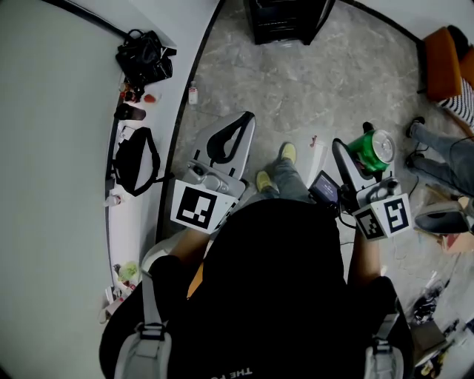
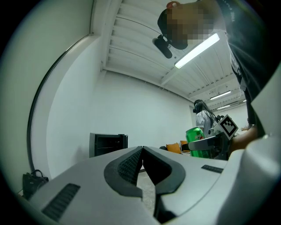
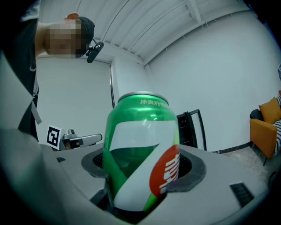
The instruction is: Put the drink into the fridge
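While the green aluminium drink can (image 1: 372,150) sits clamped in the right gripper (image 1: 361,154), the head view places it well short of the black compact fridge (image 1: 285,21) across the grey stone floor (image 1: 296,81), so pickup is judged complete and carry and placement remain. In the left gripper view, the left gripper (image 2: 141,151) has its jaws pressed together on nothing, and the fridge ahead appears open-fronted, a detail the head view lacks. In the right gripper view, both jaws bear on the can's sides, with the fridge beyond it.
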`<state>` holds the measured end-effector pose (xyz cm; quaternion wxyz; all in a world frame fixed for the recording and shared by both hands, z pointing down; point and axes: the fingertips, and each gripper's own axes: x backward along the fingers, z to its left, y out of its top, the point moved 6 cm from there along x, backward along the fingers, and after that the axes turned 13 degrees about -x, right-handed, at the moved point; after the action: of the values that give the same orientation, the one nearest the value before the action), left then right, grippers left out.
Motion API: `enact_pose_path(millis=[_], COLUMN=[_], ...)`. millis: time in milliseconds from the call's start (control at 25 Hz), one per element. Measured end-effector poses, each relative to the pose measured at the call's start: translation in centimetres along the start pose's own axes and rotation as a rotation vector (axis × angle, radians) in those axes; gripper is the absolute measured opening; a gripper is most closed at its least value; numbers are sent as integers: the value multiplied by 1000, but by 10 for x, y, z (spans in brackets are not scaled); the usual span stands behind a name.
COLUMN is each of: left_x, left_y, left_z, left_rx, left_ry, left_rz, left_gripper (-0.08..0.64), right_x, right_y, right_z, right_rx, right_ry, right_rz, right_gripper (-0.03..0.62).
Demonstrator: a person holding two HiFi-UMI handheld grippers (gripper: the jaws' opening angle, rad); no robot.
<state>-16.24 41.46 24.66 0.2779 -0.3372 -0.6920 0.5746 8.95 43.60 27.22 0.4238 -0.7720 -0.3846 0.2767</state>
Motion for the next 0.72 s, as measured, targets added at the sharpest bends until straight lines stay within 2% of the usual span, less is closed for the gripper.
enact_pose_path(millis=[280,480,720], left_x=[-35,-66,-99], left_y=[5,6,12], left_z=[5,8,11], left_rx=[-15,-28,-56], left_ry=[-10,-15,-11], left_rz=[2,4,0], left_gripper=[11,11,11], right_x=[-15,-25,-38], right_y=[17,27,41], right_z=[-23,-51,-75], right_rx=[-29,-5,-7], right_ry=[18,-1,17], right_rz=[-15,0,4], right_gripper=[345,345,347])
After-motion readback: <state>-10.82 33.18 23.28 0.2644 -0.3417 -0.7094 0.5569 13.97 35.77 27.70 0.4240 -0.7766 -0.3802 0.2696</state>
